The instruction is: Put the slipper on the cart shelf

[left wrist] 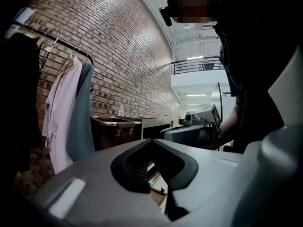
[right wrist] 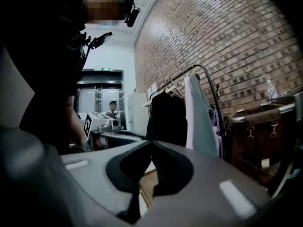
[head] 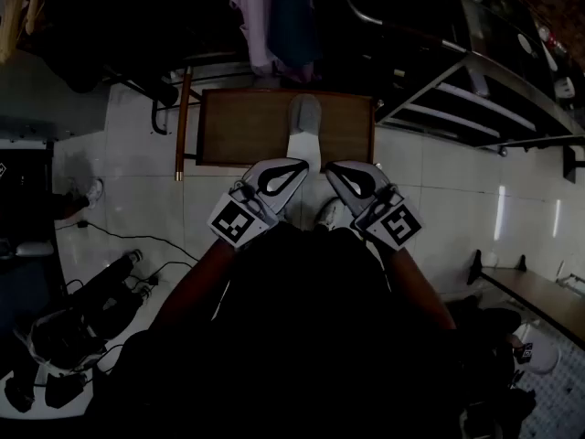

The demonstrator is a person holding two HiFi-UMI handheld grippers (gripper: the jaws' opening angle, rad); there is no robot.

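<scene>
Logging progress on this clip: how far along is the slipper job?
Done, it seems: the slipper lies on the brown cart shelf. In hand: nothing. The left gripper and right gripper are both shut and empty, near the shelf's front edge. Left to do: apparently nothing.

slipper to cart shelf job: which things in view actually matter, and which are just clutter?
In the job:
- slipper, lying on the brown board
- cart
- left gripper and right gripper, both shut and empty

Just lying about:
- hanging clothes
- floor cables
- dark gear on the floor
</scene>
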